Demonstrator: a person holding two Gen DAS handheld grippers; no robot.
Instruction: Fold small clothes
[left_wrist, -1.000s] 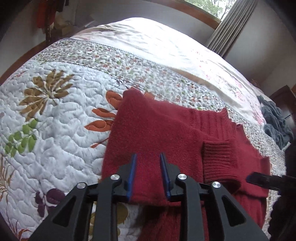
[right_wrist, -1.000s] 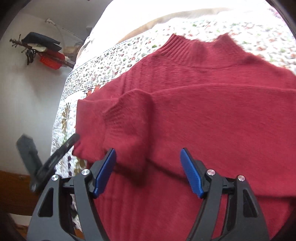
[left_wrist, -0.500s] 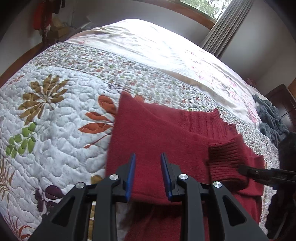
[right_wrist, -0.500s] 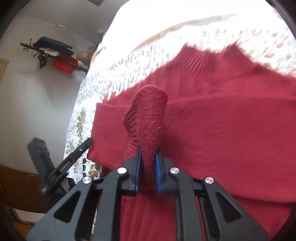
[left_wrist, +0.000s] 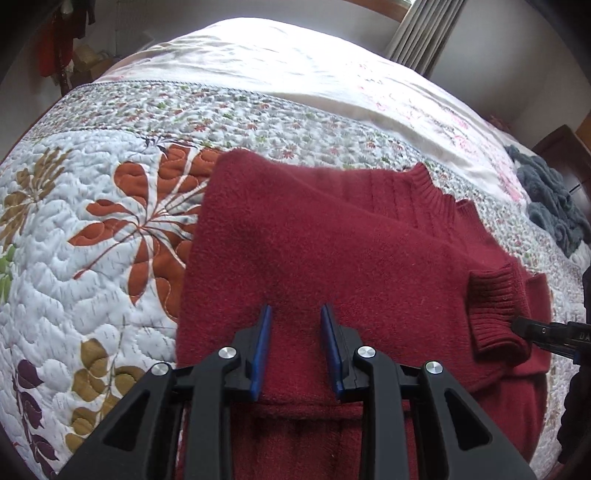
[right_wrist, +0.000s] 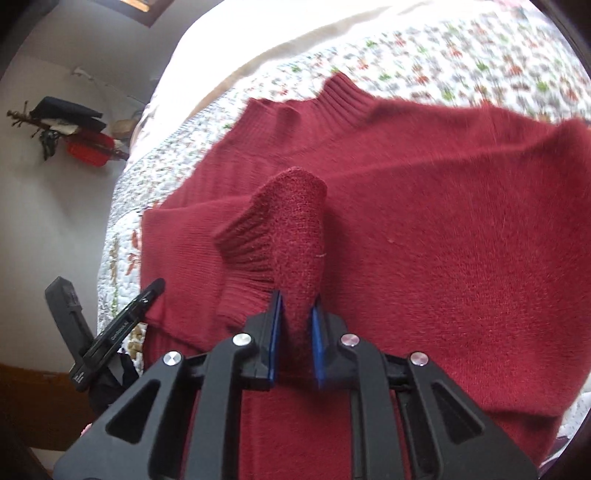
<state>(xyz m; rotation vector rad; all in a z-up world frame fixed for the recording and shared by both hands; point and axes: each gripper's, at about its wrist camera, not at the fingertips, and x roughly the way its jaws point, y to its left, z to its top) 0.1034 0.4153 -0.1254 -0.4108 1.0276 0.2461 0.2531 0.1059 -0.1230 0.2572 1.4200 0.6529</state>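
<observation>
A red knitted sweater (left_wrist: 332, 258) lies flat on a quilted floral bedspread (left_wrist: 92, 240), filling the centre and lower half of both wrist views, its ribbed collar (left_wrist: 424, 192) toward one o'clock in the left view and toward twelve o'clock in the right view. One sleeve is folded across the body, and its ribbed cuff (right_wrist: 291, 229) is pinched in the right gripper (right_wrist: 295, 314), whose blue pads (right_wrist: 274, 332) press in on either side of the knit so that the cuff stands up from the tongs toward twelve o'clock. In the left view that same cuff sits at about four o'clock, with the dark tip of the right gripper touching it from the frame's edge. The left gripper (left_wrist: 295, 347) rests low over the folded fabric near six o'clock, its blue pads (left_wrist: 260, 354) set apart with a strip of sweater showing between them; whether the tips press into the fabric or merely hover just above it is hard to tell from this angle. In the right view the left gripper shows as a dark bar at eight o'clock, beside the sweater's edge. A pile of grey-blue fabric (left_wrist: 550, 199) lies on the bed at two o'clock in the left view, well apart from the sweater. A curtain (left_wrist: 417, 37) hangs at one o'clock, and a wall rack (right_wrist: 66, 129) holding dark and red items appears at ten o'clock in the right view.
</observation>
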